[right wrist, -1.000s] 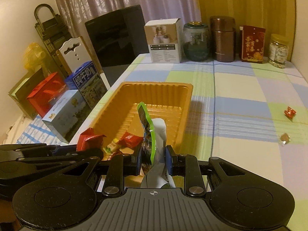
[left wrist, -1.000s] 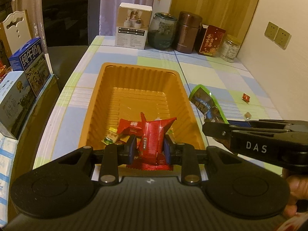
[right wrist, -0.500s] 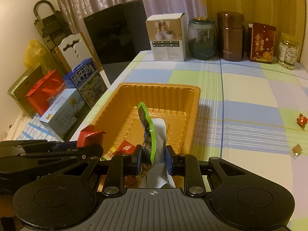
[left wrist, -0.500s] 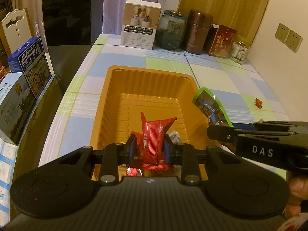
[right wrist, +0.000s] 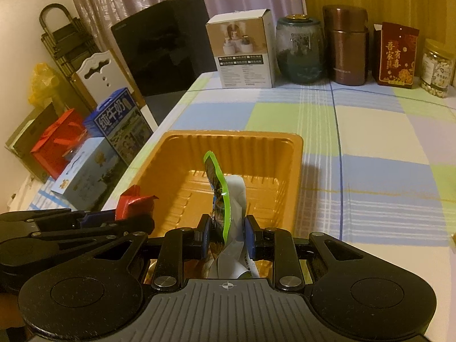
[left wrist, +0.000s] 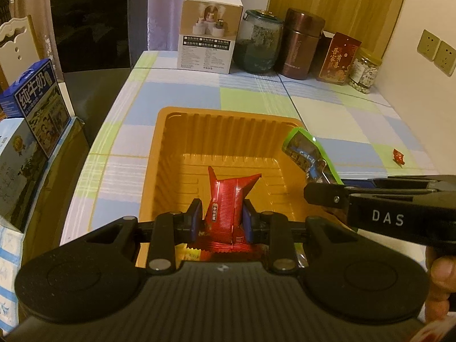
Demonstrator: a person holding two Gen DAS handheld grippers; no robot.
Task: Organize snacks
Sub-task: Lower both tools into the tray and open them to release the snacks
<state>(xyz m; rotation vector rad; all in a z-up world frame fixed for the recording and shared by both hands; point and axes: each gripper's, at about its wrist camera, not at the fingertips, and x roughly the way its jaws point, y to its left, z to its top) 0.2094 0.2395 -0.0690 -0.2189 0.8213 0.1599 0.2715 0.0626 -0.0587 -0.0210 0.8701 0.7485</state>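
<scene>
Left wrist view shows the orange tray (left wrist: 159, 154) lower in frame than a second ago, both grippers having travelled farther over it. Left gripper (left wrist: 222, 218) is clamped on a red snack packet (left wrist: 228, 196) above the tray's near end; right gripper (right wrist: 226, 235) pinches a green-edged snack pouch (right wrist: 218, 182) over the tray's right side. Small wrapped snacks lie near the tray's near wall, mostly hidden.
</scene>
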